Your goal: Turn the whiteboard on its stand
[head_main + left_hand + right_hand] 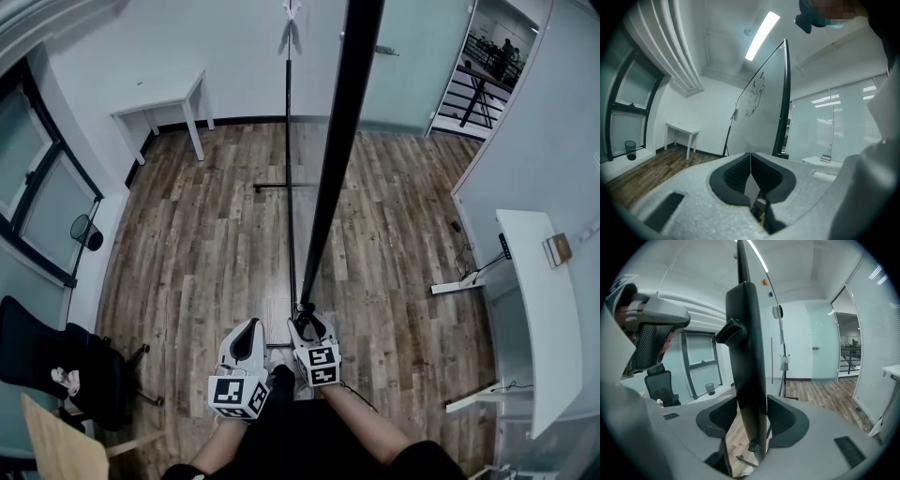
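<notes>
Right tool (306, 326) clamped on whiteboard (339, 150) frame, board upright, edge-on, long axis running away, left tool (251, 328) closed, empty

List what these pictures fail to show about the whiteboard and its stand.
Head view: the whiteboard stands edge-on, face hidden; the picture's edge cuts off its top.
Left gripper view: the drawing is too small and oblique to read.
Right gripper view: the whiteboard runs off the top edge, its face too oblique to read.

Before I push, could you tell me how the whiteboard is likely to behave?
Probably stiff: the whiteboard edge runs straight up from the right tongs. Likely heavy, being tall. On its thin stand it may wobble or tip.
</notes>
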Tool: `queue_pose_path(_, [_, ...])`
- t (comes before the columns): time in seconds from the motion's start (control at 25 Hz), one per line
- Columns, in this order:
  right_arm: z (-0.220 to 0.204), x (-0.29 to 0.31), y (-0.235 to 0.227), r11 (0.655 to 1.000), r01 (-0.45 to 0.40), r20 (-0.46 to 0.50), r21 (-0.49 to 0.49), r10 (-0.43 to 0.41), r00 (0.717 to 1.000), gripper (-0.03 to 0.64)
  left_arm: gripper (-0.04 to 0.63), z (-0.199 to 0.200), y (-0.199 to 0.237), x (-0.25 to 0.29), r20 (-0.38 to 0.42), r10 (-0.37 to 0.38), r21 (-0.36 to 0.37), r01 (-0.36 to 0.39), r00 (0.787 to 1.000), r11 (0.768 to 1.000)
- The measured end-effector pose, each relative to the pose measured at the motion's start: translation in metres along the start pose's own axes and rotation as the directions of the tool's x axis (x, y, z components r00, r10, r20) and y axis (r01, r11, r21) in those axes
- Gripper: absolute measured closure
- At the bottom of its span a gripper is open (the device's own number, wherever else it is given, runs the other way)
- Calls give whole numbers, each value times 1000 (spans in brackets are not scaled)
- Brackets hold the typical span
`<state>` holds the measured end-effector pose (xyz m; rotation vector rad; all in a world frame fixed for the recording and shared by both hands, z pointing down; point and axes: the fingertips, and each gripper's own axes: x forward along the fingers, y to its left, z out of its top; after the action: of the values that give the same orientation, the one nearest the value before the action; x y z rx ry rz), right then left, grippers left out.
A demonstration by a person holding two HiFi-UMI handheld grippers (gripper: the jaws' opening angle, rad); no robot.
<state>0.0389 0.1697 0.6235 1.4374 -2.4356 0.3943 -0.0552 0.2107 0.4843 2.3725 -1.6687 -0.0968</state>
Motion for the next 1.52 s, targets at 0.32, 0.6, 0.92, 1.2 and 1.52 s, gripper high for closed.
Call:
queue_pose_path(0.32, [12, -35, -2, 1000, -20, 23, 9, 20, 1000, 440, 577, -2, -3, -1, -2, -10, -7, 10, 1000, 1000])
queue_pose_path(0.6, [28, -63, -13, 998, 0, 74, 63, -4, 997, 462, 577, -4, -5, -4, -5, -13, -11, 13, 1000, 1000])
queue_pose_path(0.92, [47, -83, -30, 995, 47, 129, 89, -58, 990, 551, 577, -16, -10, -6, -36, -33, -19, 32, 999, 999])
queue_pose_path(1.2, [49, -91, -38, 989, 70, 136, 129, -88, 987, 577, 577, -28, -24, -7, -66, -68, -12, 67, 996, 998])
queue_pose_path(1.52, [46, -90, -36, 991, 67, 132, 116, -83, 988, 588, 577, -26, -20, -6, -52, -53, -11, 53, 997, 999])
